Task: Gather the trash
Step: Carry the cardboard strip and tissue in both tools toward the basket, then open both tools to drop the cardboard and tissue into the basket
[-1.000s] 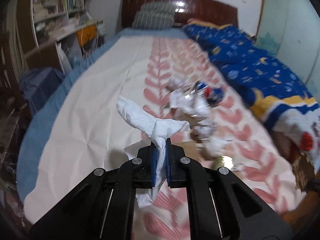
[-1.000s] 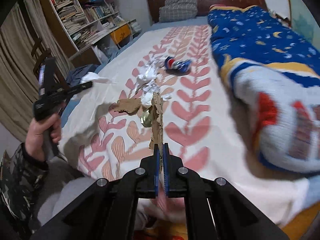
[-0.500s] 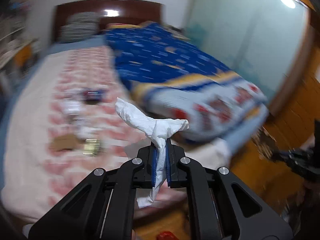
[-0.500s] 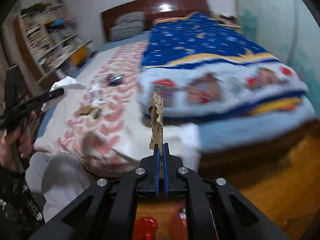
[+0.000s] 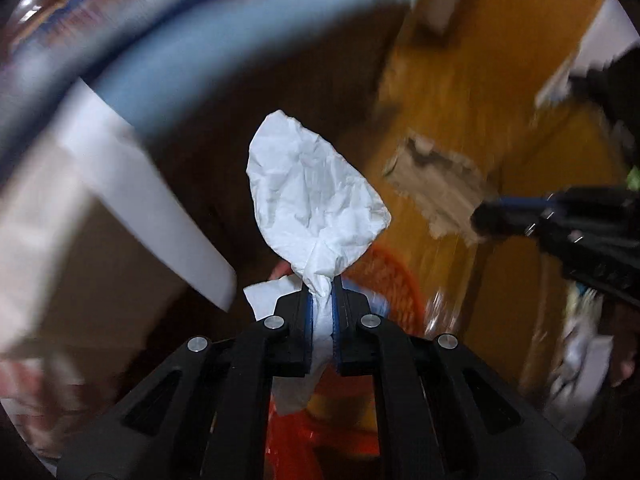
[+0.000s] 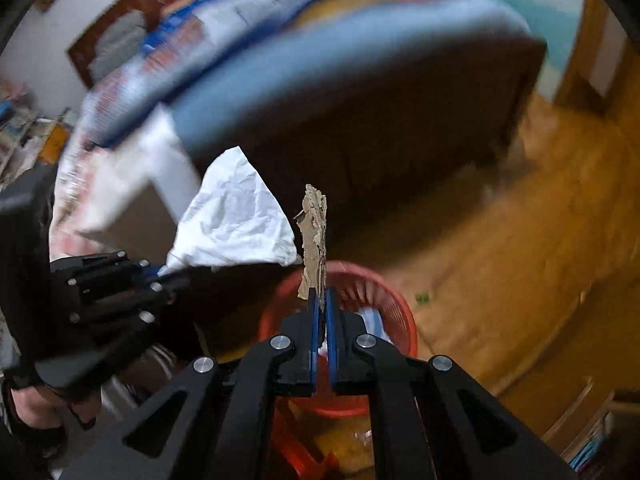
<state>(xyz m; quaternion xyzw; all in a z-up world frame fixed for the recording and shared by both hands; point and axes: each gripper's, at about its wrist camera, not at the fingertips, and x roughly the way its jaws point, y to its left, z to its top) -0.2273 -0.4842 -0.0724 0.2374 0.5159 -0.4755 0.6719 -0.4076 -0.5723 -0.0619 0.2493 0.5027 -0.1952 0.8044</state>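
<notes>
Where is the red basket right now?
In the right wrist view the red basket sits on the wooden floor just below the right gripper, beside the bed.

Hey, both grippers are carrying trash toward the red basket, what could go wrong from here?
1. The cardboard scrap is pinched only by its lower end in the right gripper, so it might slip out.
2. The white tissue in the left gripper hangs off to the side of the red basket; released there, it would likely miss.
</notes>
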